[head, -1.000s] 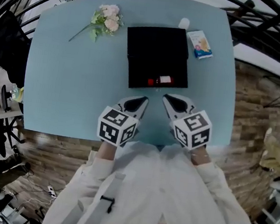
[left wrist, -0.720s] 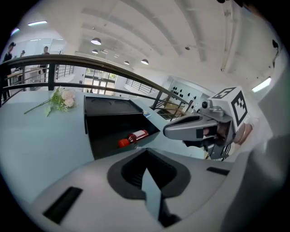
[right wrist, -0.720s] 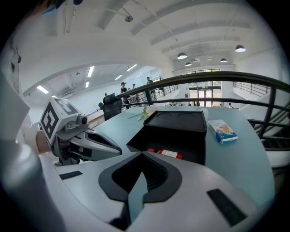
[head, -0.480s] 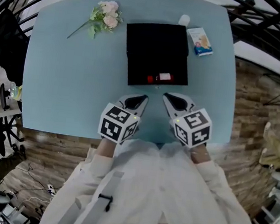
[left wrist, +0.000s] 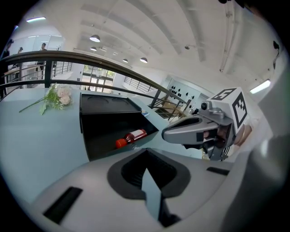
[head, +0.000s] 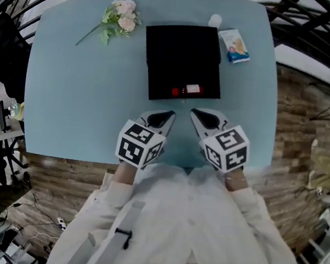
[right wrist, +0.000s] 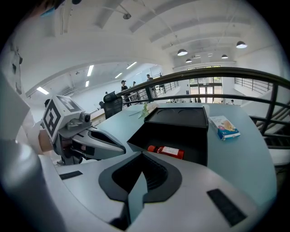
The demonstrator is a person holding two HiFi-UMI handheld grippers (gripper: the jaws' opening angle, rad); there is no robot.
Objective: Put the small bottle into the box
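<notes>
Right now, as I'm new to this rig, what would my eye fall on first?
The black box in the middle of the pale blue table, with a small red-capped bottle lying inside at its near edge. Just in front, the left gripper and right gripper sit side by side, both shut and empty.

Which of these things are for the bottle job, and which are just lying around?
For the job: the small bottle, already lying in the black box; the left tool and the right tool, both shut and empty.

Just lying about: the bunch of flowers, the small blue-and-white carton, and the small white object by the box's far corner.
</notes>
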